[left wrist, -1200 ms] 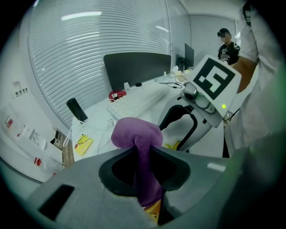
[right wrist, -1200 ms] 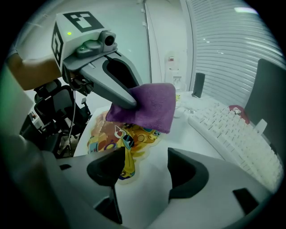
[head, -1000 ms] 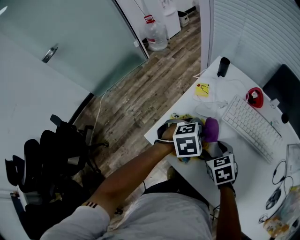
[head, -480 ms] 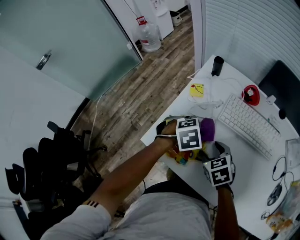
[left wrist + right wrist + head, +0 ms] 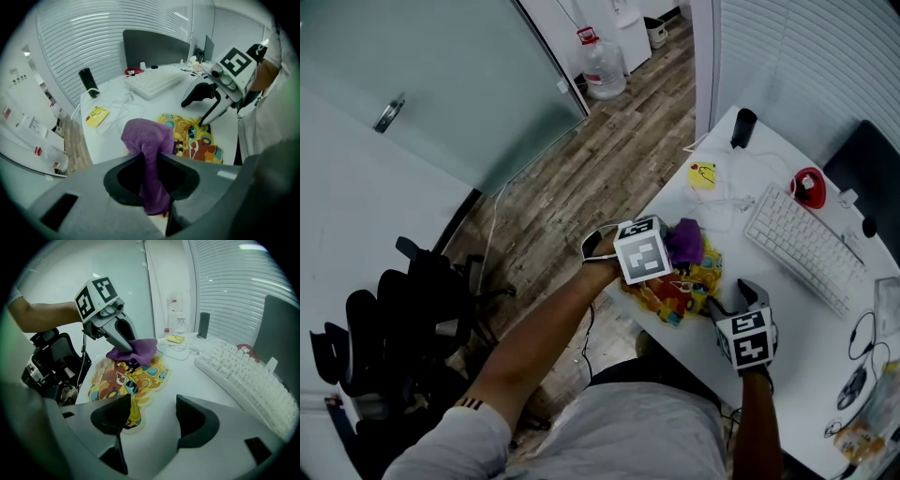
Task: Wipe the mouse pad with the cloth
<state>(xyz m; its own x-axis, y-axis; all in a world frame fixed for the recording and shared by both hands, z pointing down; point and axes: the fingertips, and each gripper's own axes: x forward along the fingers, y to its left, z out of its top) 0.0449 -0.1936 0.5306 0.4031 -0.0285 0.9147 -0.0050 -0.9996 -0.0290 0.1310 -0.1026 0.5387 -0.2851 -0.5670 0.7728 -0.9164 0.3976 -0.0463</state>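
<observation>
Pinches purple terry cloth (image 5: 686,242) (image 5: 147,140) (image 5: 136,350) tight in L gripper (image 5: 670,248) (image 5: 150,173) (image 5: 119,341), bunched end down on far part of colourful cartoon-print mouse pad (image 5: 675,291) (image 5: 199,140) (image 5: 126,378). Has pad lying flat by front-left edge of white desk (image 5: 787,309). Holds R gripper (image 5: 727,300) (image 5: 201,112) (image 5: 150,420) w/ jaws apart, nothing betw. them, tips at pad's right edge; contact unclear. Leaves white keyboard (image 5: 802,248) further back, apart from pad.
</observation>
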